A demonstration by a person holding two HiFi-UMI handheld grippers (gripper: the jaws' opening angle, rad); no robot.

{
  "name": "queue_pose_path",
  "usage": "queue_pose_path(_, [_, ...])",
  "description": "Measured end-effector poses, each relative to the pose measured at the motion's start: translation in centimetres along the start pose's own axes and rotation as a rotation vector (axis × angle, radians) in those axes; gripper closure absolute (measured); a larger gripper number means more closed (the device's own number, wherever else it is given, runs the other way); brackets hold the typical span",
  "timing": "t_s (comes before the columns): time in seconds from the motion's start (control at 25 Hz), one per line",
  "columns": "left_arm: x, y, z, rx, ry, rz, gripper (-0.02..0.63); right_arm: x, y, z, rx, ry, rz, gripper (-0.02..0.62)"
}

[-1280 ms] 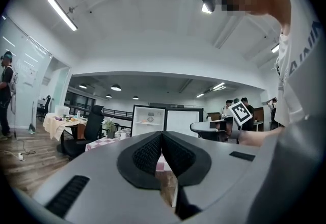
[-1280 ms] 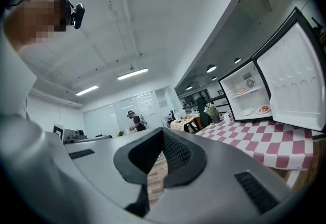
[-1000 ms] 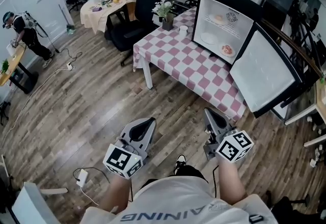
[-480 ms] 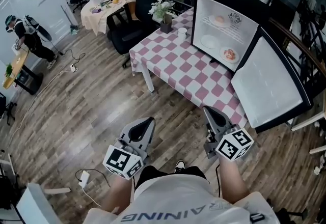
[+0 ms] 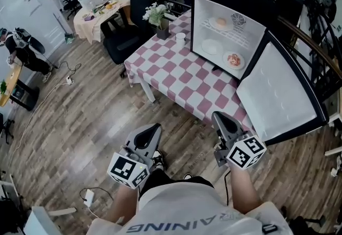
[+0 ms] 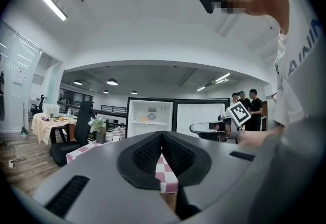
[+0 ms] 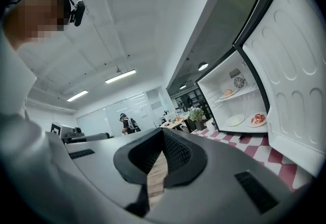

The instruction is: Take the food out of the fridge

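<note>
Approach phase: fridge open on desk, food plates inside. Both left tool and right tool closed, empty, well short of fridge. Next: open one, reach in.

Left gripper and right gripper point level, jaws closed, empty.

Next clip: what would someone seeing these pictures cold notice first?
The lit, open fridge on the checked table, its door swung wide to the right. Inside sit a plate of pale food on the upper shelf and, below, an empty plate beside a plate of red food. Low in the head view, the left gripper and right gripper point toward it, both shut and empty.
</note>
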State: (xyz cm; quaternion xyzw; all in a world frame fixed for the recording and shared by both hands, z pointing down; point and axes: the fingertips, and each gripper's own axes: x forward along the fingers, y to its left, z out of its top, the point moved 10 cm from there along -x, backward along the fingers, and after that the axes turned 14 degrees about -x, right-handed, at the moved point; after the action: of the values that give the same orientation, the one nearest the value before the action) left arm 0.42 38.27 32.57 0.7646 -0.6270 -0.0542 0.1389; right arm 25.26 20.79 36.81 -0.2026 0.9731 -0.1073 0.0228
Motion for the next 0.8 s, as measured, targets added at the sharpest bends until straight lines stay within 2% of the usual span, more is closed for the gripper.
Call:
queue_pose_path(0.28, [5.4,4.6,1.6,-0.003,0.003,-0.113,0.597,3.3,-2.6,1.2,-0.019,-0.005,-0.11,0.575])
queue_pose_path(0.8, [11.5,18.7,7.1,-0.034,0.025,-0.231,0.597,16.3,-2.2,3.1,-0.045,0.037,-0.228,0.575])
